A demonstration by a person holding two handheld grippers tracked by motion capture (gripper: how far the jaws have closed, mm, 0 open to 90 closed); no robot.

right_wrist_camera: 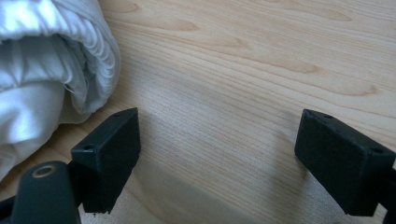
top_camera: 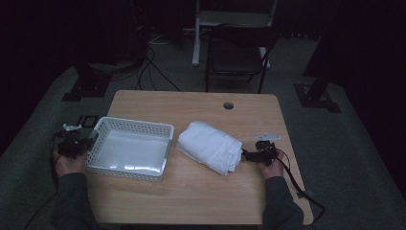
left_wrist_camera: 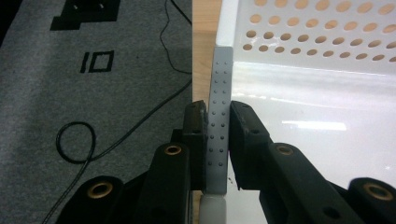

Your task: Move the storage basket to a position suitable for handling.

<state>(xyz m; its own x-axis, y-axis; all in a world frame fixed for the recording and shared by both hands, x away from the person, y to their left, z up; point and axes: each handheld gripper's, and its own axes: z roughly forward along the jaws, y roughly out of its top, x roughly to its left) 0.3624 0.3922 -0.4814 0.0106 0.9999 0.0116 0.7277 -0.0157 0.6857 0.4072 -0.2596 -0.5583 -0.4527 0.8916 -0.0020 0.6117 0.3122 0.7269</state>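
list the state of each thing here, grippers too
basket: empty, upright on the table, left wall clamped
cloth: folded into a bundle, lying beside the basket
left gripper: shut on the basket wall
right gripper: open, at the cloth's edge

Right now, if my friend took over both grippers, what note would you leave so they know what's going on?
Left hand-held gripper: shut on the left wall of the white basket.
Right hand-held gripper: open, holding nothing, jaws low over the table just right of the folded white cloth.
The cloth lies on the table beside the basket, not in it; the basket is empty.
Probably left: grab the cloth and put it in the basket.
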